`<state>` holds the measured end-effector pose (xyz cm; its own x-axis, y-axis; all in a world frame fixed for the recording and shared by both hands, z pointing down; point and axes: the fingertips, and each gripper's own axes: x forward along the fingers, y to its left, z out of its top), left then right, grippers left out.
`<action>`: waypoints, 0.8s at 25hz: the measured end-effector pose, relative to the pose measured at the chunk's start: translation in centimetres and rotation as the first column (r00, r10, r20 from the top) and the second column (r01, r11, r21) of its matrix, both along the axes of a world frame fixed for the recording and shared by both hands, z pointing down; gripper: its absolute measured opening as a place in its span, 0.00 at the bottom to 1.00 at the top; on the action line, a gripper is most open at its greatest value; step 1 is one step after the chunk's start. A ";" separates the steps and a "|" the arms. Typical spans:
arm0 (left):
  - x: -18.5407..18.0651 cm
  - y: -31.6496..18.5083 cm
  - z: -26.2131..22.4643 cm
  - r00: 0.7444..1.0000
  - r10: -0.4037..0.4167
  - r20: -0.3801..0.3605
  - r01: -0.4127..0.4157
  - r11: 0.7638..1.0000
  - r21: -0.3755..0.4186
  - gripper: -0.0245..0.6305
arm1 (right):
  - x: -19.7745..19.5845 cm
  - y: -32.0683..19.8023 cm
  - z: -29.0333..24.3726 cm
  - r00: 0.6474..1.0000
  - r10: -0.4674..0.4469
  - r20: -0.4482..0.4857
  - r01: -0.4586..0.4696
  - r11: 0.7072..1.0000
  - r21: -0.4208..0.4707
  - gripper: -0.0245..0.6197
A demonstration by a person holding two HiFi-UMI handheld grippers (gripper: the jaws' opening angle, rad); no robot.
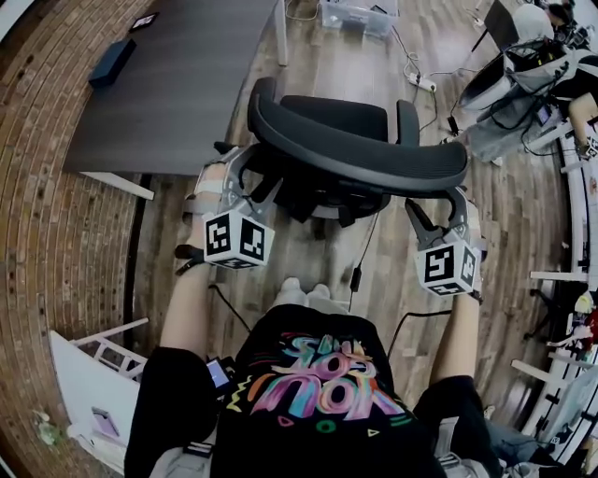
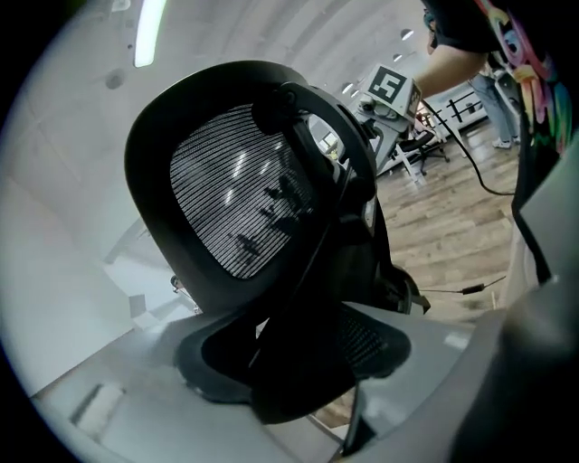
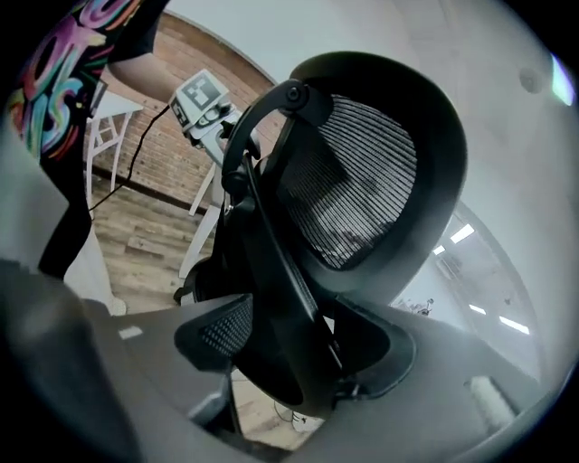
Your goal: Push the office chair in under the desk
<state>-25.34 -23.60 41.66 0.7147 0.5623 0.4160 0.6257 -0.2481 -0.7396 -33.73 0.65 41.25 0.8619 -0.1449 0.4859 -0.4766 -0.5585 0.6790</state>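
Observation:
The black mesh office chair [image 1: 355,149] stands in front of me, its backrest toward me and its seat pointing at the dark grey desk [image 1: 177,84] at the upper left. My left gripper [image 1: 245,175] is at the backrest's left end, and my right gripper [image 1: 437,213] is at its right end. In the left gripper view, the left gripper [image 2: 308,384] has its grey jaws spread wide on either side of the backrest [image 2: 244,194], not pressing on it. The right gripper [image 3: 289,384] is likewise open around the backrest [image 3: 362,172].
A dark box [image 1: 112,63] lies on the desk. A white desk leg [image 1: 280,33] stands beside the chair. A power strip with cables [image 1: 420,82] lies on the wooden floor, with a clear bin [image 1: 360,14] beyond. A brick wall [image 1: 47,233] runs along the left, and a white rack [image 1: 103,373] stands at the lower left.

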 end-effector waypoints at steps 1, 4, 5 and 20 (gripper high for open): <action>0.1 0.0 0.0 1.000 0.004 -0.007 -0.004 1.000 0.015 0.44 | 0.1 0.1 0.1 1.000 0.001 0.003 -0.001 1.000 -0.022 0.46; 0.4 0.0 0.0 0.999 0.011 -0.030 -0.009 0.998 0.064 0.44 | 0.4 0.3 -0.1 1.000 0.005 0.001 -0.005 0.999 -0.037 0.43; 0.5 0.1 0.0 0.999 0.011 -0.034 -0.009 0.997 0.073 0.44 | 0.4 0.4 -0.1 1.000 0.005 0.000 -0.005 1.000 -0.031 0.43; 0.9 0.1 0.0 0.999 -0.035 -0.026 0.036 0.999 0.027 0.44 | 1.6 0.6 -0.3 0.999 -0.033 -0.011 0.033 0.999 -0.016 0.44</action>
<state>-24.49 -23.54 41.66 0.7444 0.5250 0.4126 0.5979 -0.2491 -0.7619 -32.12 1.26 40.96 0.8623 -0.1654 0.4787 -0.4867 -0.5318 0.6930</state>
